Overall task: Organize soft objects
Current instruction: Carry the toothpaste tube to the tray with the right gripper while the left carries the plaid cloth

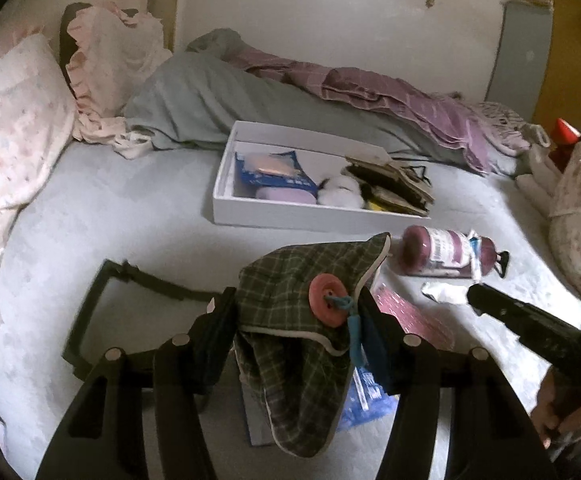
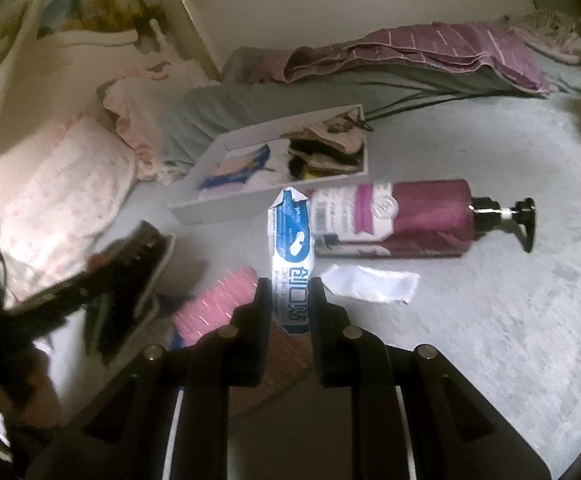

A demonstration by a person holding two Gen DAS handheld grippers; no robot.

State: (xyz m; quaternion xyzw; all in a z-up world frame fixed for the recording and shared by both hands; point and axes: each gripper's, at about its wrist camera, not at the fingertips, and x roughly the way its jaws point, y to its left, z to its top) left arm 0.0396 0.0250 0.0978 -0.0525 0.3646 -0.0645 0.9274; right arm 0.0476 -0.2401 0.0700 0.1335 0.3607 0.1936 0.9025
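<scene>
A bed covered by a pale grey sheet (image 1: pixel 122 208) is shown, with a shallow white box (image 1: pixel 226 176) lying open near its middle as the landmark. Already laid inside the box are a blue packet, a pale lilac block, a white fluffy item and a stack of dark folded cloths, so part of the sorting appears done. In front of the box, a green plaid fabric pouch (image 1: pixel 302 280) with a pink button is gripped by the left gripper (image 1: pixel 294 320), its pads pressed on the cloth, which is lifted clear of the sheet. Also in front of the box, a blue-and-white plaster packet (image 2: pixel 290 248) is clenched between the narrow jaws of the right gripper (image 2: pixel 290 300), its top standing upright. Just beside the box's front right corner, a maroon pump bottle (image 2: pixel 418 216) is seen lying on its side, with a torn white wrapper (image 2: pixel 370 282) before it. A pink patterned cloth (image 2: pixel 218 300) and a black strap (image 1: pixel 90 300) are left in front of the box, nearer the cameras. Judging by this, both held items and these loose pieces remain to be placed, so the task seems roughly midway.
</scene>
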